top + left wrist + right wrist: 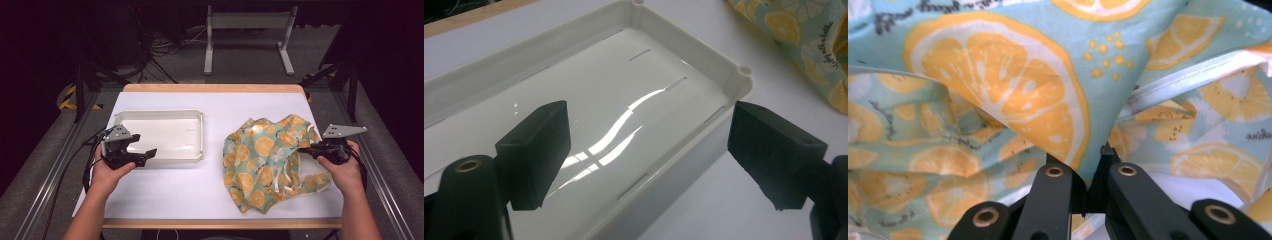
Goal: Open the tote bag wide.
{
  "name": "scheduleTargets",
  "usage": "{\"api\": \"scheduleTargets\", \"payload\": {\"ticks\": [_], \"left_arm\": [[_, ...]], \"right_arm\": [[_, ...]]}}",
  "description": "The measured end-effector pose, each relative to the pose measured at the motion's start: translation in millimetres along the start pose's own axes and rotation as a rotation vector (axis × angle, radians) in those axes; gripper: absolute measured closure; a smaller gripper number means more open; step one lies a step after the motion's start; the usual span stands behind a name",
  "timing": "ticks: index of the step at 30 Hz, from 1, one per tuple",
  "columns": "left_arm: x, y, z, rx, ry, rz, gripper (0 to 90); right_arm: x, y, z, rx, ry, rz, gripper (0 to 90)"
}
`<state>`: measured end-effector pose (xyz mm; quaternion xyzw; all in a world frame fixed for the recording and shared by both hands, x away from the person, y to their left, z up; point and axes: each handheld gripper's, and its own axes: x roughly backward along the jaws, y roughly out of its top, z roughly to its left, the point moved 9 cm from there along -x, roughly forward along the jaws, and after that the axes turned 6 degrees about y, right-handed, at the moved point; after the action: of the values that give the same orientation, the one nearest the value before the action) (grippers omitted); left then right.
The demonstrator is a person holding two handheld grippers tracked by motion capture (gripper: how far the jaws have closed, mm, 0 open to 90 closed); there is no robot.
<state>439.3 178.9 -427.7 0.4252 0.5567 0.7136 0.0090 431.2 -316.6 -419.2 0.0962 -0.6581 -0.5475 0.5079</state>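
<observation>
Tray point(162, 134) lies left of cloth point(262, 160), apparently apart, on table point(165, 192).

right tool point(1087, 170) tips buried in cloth point(998, 90), print blurred

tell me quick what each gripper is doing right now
Left gripper: open, holding nothing, jaws spread over the near rim of the white tray.
Right gripper: closed, pinching a fold of the lemon-print cloth.
</observation>
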Motion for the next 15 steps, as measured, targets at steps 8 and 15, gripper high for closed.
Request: {"api": "scheduleTargets", "payload": {"ticks": [8,15], "left_arm": [[-1.1,-0.6,-0.4,-0.008,0.0,0.007,18.0],[-1.3,-0.6,-1.2,-0.006,-0.002,0.009,18.0]], "right_arm": [[15.9,24.9,16.5,0.031,0.007,-0.085,90.0],[28.7,39.6,26.3,0.052,0.004,-0.152,90.0]]}}
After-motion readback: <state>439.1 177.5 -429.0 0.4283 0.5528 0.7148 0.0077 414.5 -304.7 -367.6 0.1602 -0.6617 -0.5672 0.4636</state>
